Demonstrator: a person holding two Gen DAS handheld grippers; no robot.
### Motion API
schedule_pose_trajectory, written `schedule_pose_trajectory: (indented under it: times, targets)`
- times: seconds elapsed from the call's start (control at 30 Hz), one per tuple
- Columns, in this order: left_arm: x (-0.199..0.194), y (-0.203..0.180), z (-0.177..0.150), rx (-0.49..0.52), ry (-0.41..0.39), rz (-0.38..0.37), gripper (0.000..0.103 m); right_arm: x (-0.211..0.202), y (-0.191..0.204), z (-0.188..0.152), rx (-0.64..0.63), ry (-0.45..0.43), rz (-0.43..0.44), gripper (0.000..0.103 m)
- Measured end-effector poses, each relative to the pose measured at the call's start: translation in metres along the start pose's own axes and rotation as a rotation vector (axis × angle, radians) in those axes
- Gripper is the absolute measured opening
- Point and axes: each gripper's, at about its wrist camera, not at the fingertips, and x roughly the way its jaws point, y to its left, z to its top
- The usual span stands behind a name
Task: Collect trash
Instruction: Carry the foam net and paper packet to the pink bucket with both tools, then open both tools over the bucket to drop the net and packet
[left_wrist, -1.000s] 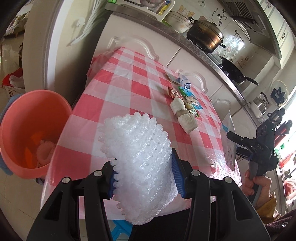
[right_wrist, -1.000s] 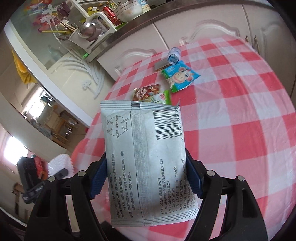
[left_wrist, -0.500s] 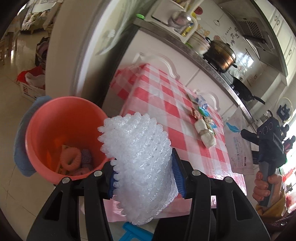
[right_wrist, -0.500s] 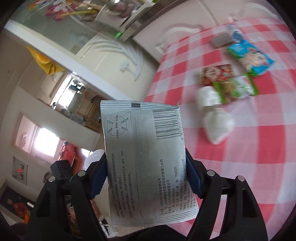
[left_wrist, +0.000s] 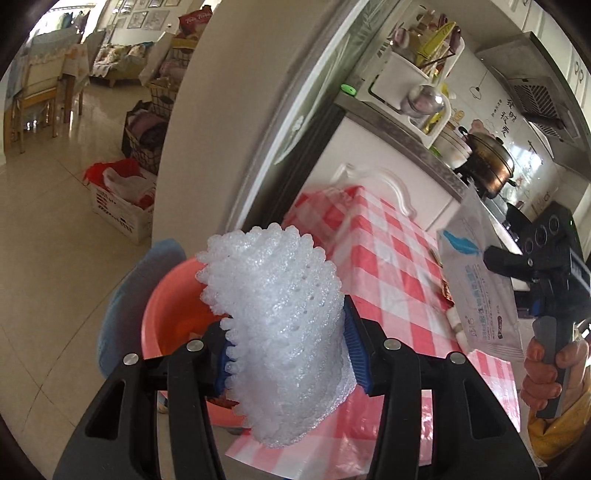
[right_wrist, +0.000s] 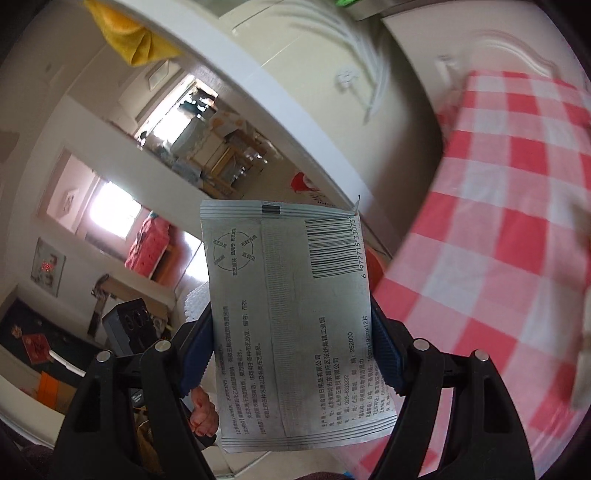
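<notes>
Now the orange bucket (left_wrist: 162, 310) sits on the floor beside us; just above it our left gripper (left_wrist: 286, 354) pinches soft, springy foam netting (left_wrist: 280, 325) across its middle, and our right gripper (right_wrist: 291, 354) clamps a light, slippery wipes packet (right_wrist: 291, 314) by its edges.

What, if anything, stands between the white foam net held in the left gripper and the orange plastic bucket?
Nothing visible: the white foam net hangs in the left gripper just in front of the orange plastic bucket, whose mouth is open.

Beige tiled floor (left_wrist: 55, 206), white cabinets (left_wrist: 373, 155), checked tablecloth (left_wrist: 388, 251), bright window (right_wrist: 110, 206)
</notes>
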Motion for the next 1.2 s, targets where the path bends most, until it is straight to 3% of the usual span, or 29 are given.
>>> schedule_pose_trajectory:
  times: [0.2,0.37,0.8,0.83,0.97,1.07,1.2]
  targets:
    - [0.025,0.014,-0.007,-0.008,0.042,0.034,0.051,0.060,0.021,0.018,-0.103,0.071,-0.047,0.075]
    - [0.055,0.019,-0.019,0.004,0.113,0.061,0.051,0.105,0.013,0.021,-0.110,0.135,-0.101,0.075]
    - [0.096,0.030,-0.038,0.031,0.217,0.098,0.052,0.166,0.010,0.024,-0.185,0.223,-0.151,0.077]
    - [0.098,0.030,-0.038,0.036,0.223,0.105,0.054,0.170,0.010,0.024,-0.193,0.230,-0.160,0.078]
    - [0.098,0.030,-0.038,0.080,0.215,0.150,0.085,0.181,0.011,0.018,-0.204,0.248,-0.205,0.085]
    - [0.096,0.032,-0.039,0.086,0.212,0.182,0.092,0.178,0.010,0.017,-0.201,0.220,-0.210,0.090]
    - [0.090,0.035,-0.037,0.081,0.206,0.221,0.092,0.163,0.000,0.023,-0.157,0.165,-0.186,0.092]
